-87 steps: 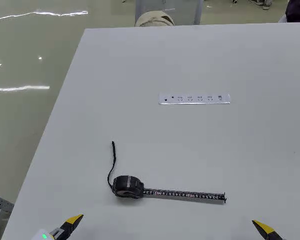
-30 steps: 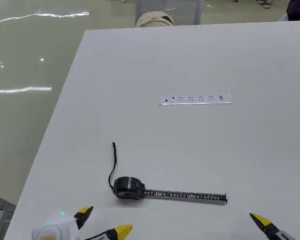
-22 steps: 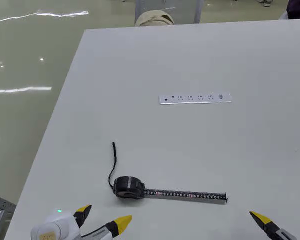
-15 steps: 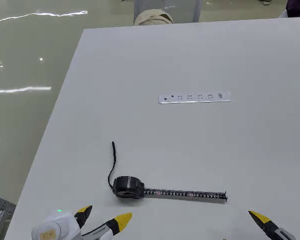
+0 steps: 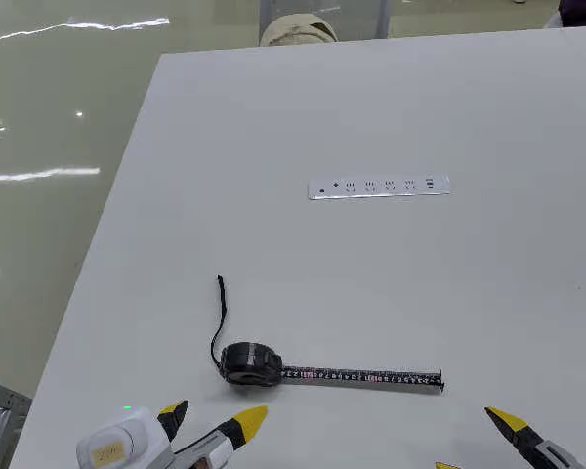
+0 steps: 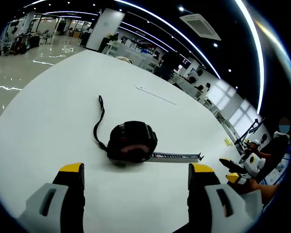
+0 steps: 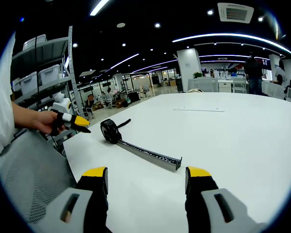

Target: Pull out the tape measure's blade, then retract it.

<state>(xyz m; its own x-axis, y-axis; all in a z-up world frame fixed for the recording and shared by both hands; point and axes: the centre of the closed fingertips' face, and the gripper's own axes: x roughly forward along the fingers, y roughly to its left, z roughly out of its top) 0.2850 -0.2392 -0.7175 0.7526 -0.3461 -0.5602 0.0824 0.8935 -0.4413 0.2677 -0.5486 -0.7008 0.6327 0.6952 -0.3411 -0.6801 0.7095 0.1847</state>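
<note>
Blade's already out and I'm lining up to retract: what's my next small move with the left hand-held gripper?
Probably ease the left hand-held gripper forward to straddle the case: its jaws stand open just short of it, and the blade lies extended, with neither part held.

Head view overhead, gripper views low, sharing tape measure (image 5: 251, 363)

Both hand-held grippers (image 6: 136, 168) (image 7: 146, 171), jaws spread wide
</note>
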